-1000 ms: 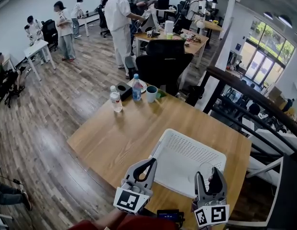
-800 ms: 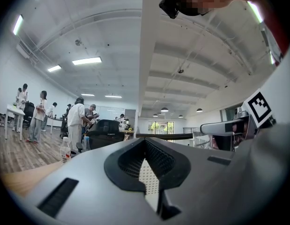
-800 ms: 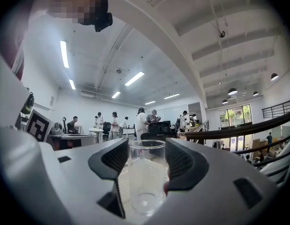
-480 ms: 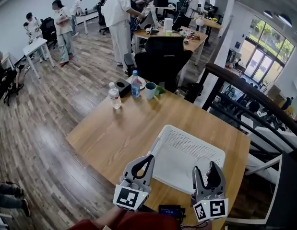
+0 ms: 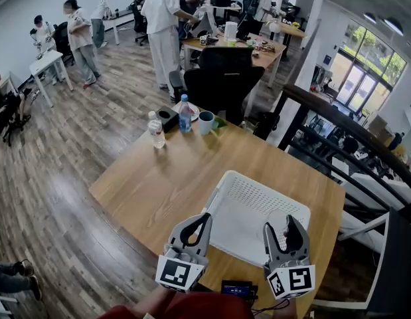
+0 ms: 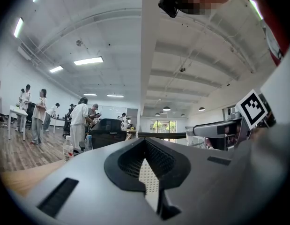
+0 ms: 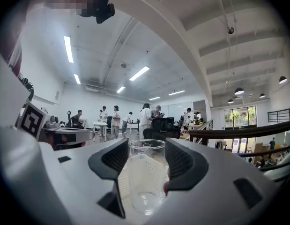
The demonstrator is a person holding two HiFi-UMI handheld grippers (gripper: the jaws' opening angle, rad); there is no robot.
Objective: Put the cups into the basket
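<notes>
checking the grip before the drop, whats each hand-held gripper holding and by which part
Right hand-held gripper: clear cup, clamped across its side walls, upright. Left hand-held gripper: nothing, jaws together.

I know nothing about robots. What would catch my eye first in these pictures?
First comes the clear cup, clamped upright in the right claw at the near side of a white perforated basket on the wooden table. Beside it, the left claw is shut and empty. Behind the table, people stand around a busy open office.
</notes>
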